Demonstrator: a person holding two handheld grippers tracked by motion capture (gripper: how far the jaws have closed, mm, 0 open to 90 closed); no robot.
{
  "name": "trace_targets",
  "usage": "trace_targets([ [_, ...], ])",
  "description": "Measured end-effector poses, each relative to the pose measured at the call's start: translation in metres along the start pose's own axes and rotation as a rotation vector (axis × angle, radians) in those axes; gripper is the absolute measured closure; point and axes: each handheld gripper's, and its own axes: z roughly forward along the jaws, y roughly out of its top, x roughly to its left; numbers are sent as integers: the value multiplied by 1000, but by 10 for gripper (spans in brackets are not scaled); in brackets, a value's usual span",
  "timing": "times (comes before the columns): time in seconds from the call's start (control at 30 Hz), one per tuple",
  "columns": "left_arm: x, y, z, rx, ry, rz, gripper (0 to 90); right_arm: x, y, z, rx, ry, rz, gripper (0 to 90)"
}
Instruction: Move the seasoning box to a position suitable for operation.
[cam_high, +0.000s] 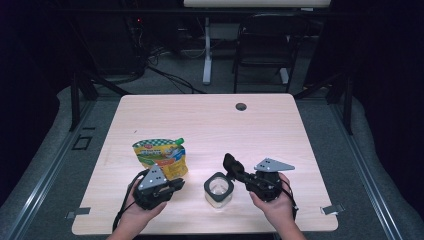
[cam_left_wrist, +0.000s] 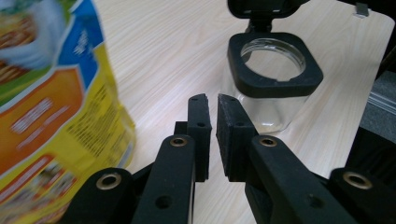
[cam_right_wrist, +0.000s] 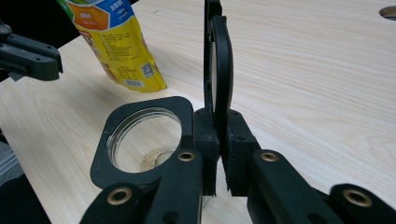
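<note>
Pale wood table | yellow pouch: print illegible, QR code | left gripper jaws closed, empty | right gripper clamps jar lid

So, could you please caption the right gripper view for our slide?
Right gripper jaws clamp the jar's upright hinged lid beside the open jar; yellow pouch behind.

Both grippers, left gripper and right gripper, are black, with padded fingers, brass-ringed pivot holes, grey three-cornered top plates, and trailing black cables. Forearms are bare.
</note>
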Motion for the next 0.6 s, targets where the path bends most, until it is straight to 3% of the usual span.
trace_targets([
  [0.17, 10, -16, -10, 13, 25, -24, 808, -3, -1, 0, -9, 23, -3, 849],
  [0.33, 21, -27, -18, -21, 44, -81, 793, -6, -1, 1, -19, 5, 3, 795],
  [0.6, 34, -34, -32, -47, 85, -110, 760, -11, -2, 1, -44, -28, 30, 791],
])
